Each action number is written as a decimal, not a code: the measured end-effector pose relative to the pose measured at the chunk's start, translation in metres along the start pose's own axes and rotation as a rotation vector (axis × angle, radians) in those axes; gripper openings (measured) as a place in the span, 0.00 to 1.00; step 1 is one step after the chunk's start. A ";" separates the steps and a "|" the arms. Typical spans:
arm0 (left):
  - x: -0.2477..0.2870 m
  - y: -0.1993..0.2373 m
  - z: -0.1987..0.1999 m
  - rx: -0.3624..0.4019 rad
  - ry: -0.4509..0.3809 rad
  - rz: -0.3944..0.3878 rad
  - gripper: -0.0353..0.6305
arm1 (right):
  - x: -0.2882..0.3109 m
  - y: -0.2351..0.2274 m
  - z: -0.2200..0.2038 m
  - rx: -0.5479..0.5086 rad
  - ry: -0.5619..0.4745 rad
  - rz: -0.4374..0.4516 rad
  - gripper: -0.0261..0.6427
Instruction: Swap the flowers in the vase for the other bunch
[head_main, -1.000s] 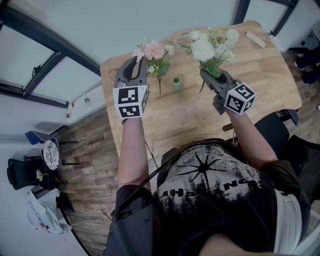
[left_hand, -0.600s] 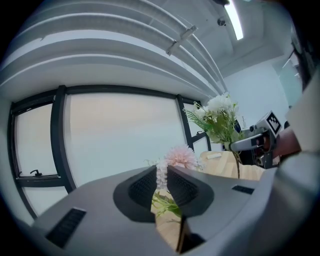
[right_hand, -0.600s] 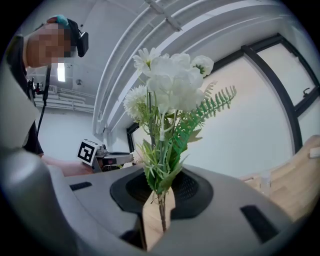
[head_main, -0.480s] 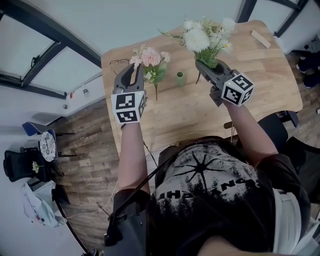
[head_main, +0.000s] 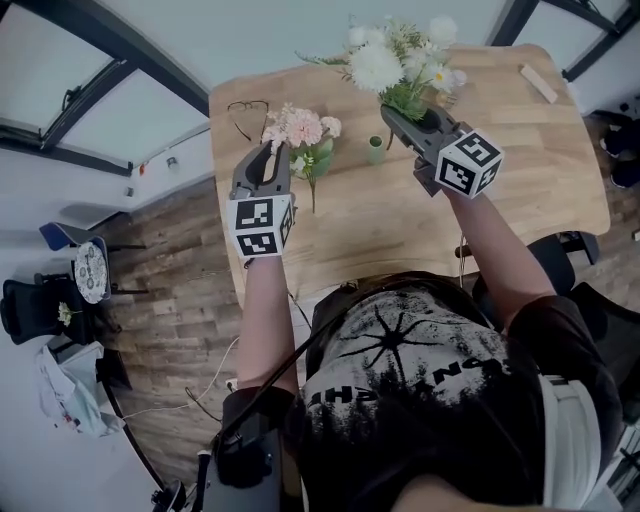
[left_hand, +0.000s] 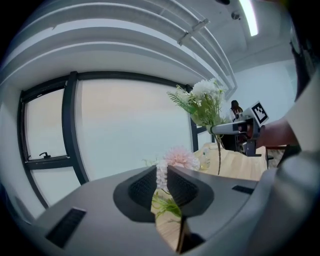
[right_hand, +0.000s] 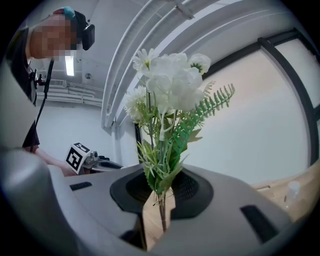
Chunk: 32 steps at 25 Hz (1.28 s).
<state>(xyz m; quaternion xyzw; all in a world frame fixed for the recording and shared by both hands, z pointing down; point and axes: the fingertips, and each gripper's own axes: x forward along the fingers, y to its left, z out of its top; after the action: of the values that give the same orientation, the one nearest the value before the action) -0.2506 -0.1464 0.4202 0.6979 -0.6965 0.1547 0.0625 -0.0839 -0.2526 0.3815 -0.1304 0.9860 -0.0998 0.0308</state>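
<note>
- Head view: the left gripper (head_main: 270, 150) is clamped narrow on the stems of the pink bunch (head_main: 300, 128). The blooms stick out just past its tips, over the table (head_main: 540, 160).
- The right gripper (head_main: 392, 113) is pinched on the white bunch (head_main: 385, 65) the same way, low on the stems, with the heads fanning out beyond it.
- The vase (head_main: 376, 148), a small green bottle shape, stands upright on the table between the two bunches, nearer the right gripper and touching neither.
- Count: two bunches, one vase, two grippers, plus one pair of glasses (head_main: 245, 112) and one little wood block (head_main: 540, 83). The table is pale wood with rounded corners.
- Left gripper view: ribbed dark pads (left_hand: 145, 187) of the left gripper (left_hand: 162, 185) squeeze a thin stem. A fluffy round pink bunch (left_hand: 180, 157) sits just ahead. Further off, the right gripper (left_hand: 217, 129) holds the white bunch (left_hand: 205, 100) above the vase (left_hand: 205, 159).
- Right gripper view: the right gripper (right_hand: 162, 200) is closed on green stems, with the white bunch (right_hand: 170, 85) and ferny leaves rising straight up. The left gripper (right_hand: 107, 164) shows off to the side.
</note>
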 end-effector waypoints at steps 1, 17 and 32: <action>0.000 -0.001 -0.004 -0.002 0.008 -0.003 0.16 | 0.003 -0.001 -0.001 0.004 -0.003 0.001 0.15; 0.016 0.000 -0.038 -0.026 0.096 -0.075 0.16 | 0.033 -0.029 -0.039 0.045 0.033 -0.023 0.15; 0.020 0.002 -0.055 -0.043 0.144 -0.101 0.16 | 0.033 -0.035 -0.089 0.055 0.054 -0.008 0.15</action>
<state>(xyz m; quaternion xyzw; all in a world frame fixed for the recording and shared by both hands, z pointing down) -0.2602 -0.1491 0.4784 0.7178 -0.6572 0.1861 0.1349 -0.1145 -0.2777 0.4750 -0.1305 0.9828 -0.1305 0.0076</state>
